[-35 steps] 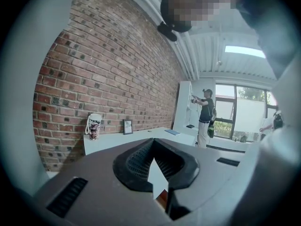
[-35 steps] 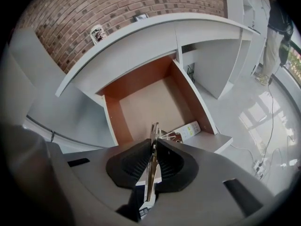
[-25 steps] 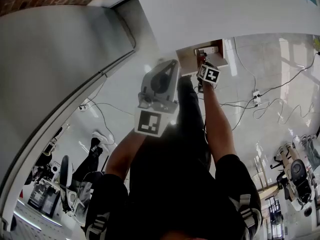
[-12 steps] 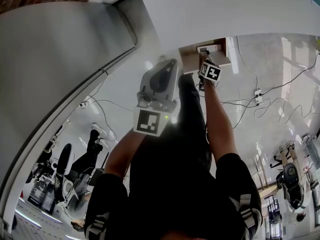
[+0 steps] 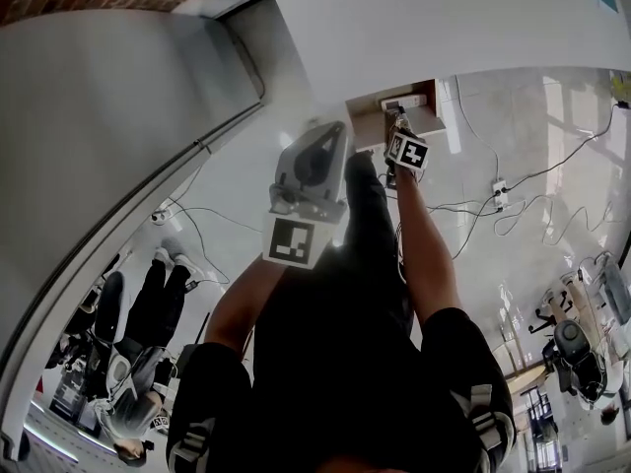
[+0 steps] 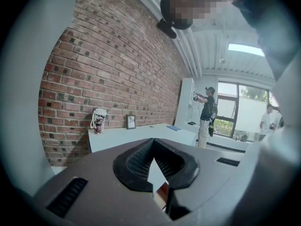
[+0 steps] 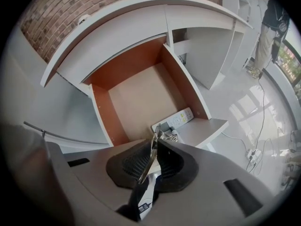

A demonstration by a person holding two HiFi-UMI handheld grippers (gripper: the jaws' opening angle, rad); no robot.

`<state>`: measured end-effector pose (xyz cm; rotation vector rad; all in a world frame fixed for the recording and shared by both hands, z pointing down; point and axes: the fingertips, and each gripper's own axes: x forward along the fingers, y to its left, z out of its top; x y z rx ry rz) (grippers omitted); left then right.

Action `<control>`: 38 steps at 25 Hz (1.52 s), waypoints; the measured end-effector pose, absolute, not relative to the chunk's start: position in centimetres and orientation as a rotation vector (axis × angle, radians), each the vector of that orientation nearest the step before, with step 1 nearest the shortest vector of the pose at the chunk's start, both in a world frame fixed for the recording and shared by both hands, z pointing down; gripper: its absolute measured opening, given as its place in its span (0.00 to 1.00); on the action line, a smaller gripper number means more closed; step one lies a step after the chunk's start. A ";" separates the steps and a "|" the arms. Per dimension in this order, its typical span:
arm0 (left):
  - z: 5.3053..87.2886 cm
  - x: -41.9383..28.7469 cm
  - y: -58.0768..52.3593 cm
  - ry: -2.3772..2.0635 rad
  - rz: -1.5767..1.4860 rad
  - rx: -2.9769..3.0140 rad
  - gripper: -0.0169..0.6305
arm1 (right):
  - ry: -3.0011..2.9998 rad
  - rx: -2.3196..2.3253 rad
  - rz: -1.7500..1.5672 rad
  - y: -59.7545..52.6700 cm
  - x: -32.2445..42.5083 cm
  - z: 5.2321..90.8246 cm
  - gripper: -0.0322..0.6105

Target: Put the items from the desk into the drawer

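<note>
Right gripper [image 7: 154,146] pinches a thin shiny thing [image 7: 156,130] standing on its edge and points down into the open drawer [image 7: 101,112] just below, where a white remote [image 7: 176,119] lies near the front.

Red brick wall [image 6: 108,79] runs along the left, long white bench [image 6: 141,134] against it, white ribbed ceiling [image 6: 197,41] above with 1 lit panel [image 6: 244,49]. Far end has big windows [image 6: 247,117] letting daylight in, a tall white cabinet [image 6: 186,100] beside them and 1 person [image 6: 207,117] standing at it. Floor [image 5: 532,116] is pale and glossy, throwing back bright reflections, loose cables [image 5: 557,146] and 1 power strip [image 5: 500,187] lie on it, more people [image 5: 148,304] and some equipment [image 5: 572,348] at its edges.
</note>
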<state>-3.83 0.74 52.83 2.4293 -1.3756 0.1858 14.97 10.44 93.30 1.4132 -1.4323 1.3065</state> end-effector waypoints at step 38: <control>40.8 -4.7 3.0 -1.290 -0.041 2.617 0.03 | -2.327 1.894 0.361 5.7 9.7 41.1 0.05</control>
